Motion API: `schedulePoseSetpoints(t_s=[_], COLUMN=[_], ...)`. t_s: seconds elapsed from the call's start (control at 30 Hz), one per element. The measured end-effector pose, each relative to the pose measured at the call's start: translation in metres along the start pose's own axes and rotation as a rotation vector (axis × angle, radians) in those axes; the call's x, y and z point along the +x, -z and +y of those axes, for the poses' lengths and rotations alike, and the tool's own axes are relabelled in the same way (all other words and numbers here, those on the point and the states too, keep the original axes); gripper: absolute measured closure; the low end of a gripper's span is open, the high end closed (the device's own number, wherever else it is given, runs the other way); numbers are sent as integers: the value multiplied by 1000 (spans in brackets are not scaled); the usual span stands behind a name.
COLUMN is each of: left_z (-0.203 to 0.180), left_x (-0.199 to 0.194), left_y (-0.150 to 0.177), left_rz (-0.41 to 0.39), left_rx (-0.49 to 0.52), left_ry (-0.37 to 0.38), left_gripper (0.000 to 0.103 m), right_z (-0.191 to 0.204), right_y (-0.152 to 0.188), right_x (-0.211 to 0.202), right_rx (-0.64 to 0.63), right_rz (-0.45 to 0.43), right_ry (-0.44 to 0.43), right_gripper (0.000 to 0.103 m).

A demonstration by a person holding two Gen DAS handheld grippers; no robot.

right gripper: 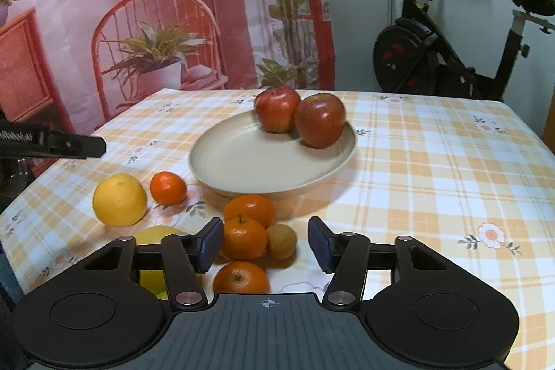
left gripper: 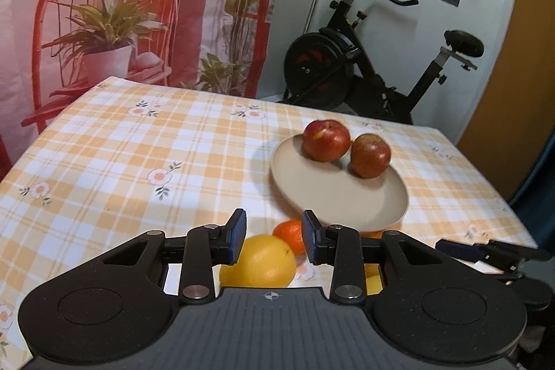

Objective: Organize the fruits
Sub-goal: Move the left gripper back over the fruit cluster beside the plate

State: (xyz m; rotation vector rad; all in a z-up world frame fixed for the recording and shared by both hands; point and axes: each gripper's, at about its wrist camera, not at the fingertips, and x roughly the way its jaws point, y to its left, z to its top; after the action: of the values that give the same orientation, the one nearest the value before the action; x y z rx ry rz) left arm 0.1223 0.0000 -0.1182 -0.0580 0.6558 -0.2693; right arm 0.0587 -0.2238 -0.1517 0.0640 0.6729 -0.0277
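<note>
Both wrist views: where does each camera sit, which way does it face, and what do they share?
Left wrist: on the left gripper, facing down-forward over a yellow citrus fruit toward the plate; the right gripper shows at right.
Right wrist: on the right gripper, above the mandarins and a kiwi; the left gripper shows at left.
Shared: plate, two apples, exercise bike.

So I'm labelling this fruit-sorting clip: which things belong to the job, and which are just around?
Job: two apples, plate, tangerines, yellow citrus, brown kiwi-like fruit.
Around: exercise bike, printed backdrop, checked tablecloth.
</note>
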Motion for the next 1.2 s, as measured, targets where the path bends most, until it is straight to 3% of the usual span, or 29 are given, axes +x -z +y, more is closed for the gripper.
schedulePoseSetpoints(t_s=[0.37,1.2], left_z=[-3,-13], left_x=[1,8], left_y=[4,12], left_rz=[-6,32], left_rx=[25,71], left_ry=[-32,-18], left_gripper=[66,66], right_z=[8,8], right_y=[1,4], right_x=[4,13], right_rx=[-15,-11], right_rz=[14,28], right_ry=[-49,-56], right_gripper=[63,63])
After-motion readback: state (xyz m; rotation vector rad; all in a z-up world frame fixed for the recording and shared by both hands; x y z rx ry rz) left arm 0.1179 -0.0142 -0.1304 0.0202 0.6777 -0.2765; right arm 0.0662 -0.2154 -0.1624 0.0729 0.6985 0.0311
